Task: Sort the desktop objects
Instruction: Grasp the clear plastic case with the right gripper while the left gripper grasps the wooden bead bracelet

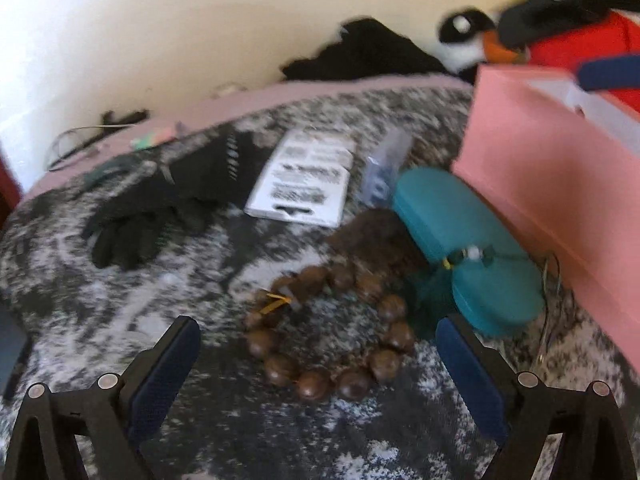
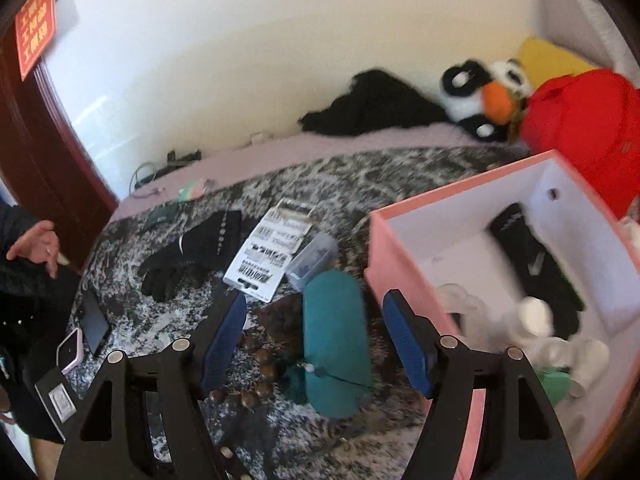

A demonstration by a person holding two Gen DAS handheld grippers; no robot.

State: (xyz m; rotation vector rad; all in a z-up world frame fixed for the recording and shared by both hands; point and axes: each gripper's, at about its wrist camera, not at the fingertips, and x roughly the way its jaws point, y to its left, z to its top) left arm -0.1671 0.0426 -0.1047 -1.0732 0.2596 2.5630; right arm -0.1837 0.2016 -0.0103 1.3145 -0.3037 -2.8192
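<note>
A brown wooden bead bracelet (image 1: 332, 336) lies on the grey patterned blanket, just ahead of my open, empty left gripper (image 1: 318, 348). A teal glasses case (image 1: 464, 248) lies beside it, against a pink box (image 1: 552, 184). In the right wrist view my open, empty right gripper (image 2: 316, 316) hovers over the teal case (image 2: 334, 340), with the beads (image 2: 256, 380) at its left. The pink box (image 2: 400, 264) holds a black glove (image 2: 536, 268) and several small white and clear items. A black glove (image 2: 192, 256), a white card (image 2: 268, 256) and a clear case (image 2: 314, 260) lie farther back.
A phone (image 2: 94, 316), a pink-cased device (image 2: 70, 354) and a person's hand (image 2: 38, 244) are at the left. A plush penguin (image 2: 480, 100), black clothing (image 2: 376, 108) and a red bag (image 2: 588, 132) sit along the wall behind.
</note>
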